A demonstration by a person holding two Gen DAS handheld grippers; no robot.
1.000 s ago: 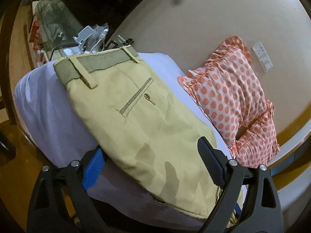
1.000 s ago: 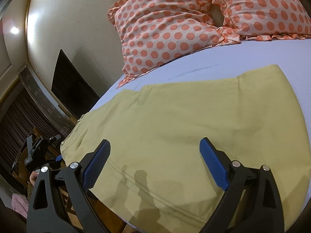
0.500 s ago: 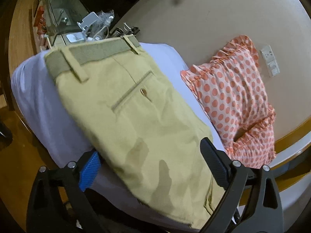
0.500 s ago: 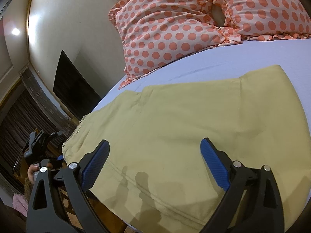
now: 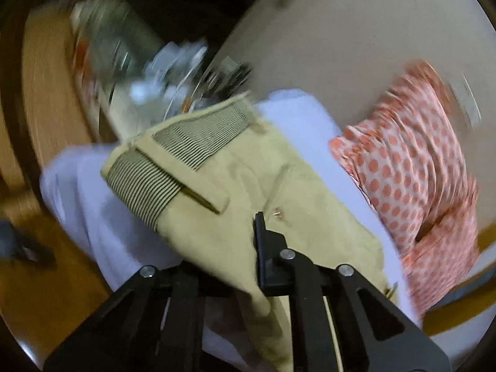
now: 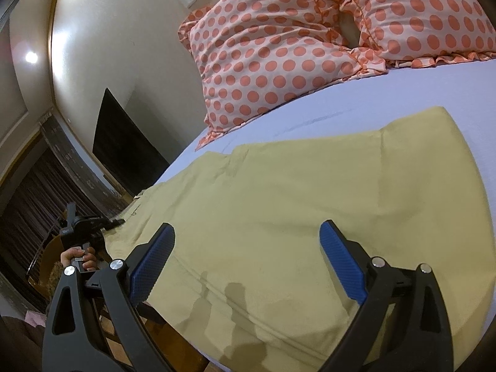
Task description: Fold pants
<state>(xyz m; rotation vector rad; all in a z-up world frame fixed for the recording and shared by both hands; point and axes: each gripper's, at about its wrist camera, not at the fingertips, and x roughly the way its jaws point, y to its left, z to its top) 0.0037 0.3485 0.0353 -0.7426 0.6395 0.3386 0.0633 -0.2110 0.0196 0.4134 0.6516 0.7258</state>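
The pants (image 6: 294,217) lie spread flat on the bed (image 6: 403,99), just in front of the pillows (image 6: 294,46). The left hand-held gripper (image 5: 248,263) is pinched narrow on the pants near the waistband (image 5: 173,161), fabric bunched between its jaws. The right hand-held gripper (image 6: 248,263) hovers over the pants, jaws wide, holding nothing.

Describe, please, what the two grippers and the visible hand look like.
The right gripper has black skeletal arms with triangular cut-outs, silver pivot screws, and blue textured pads. The left gripper shares the black frame and silver screws; its pads are hidden there by the pants. In the right wrist view, a bare hand, no sleeve visible, grips its black handle. No cables show.
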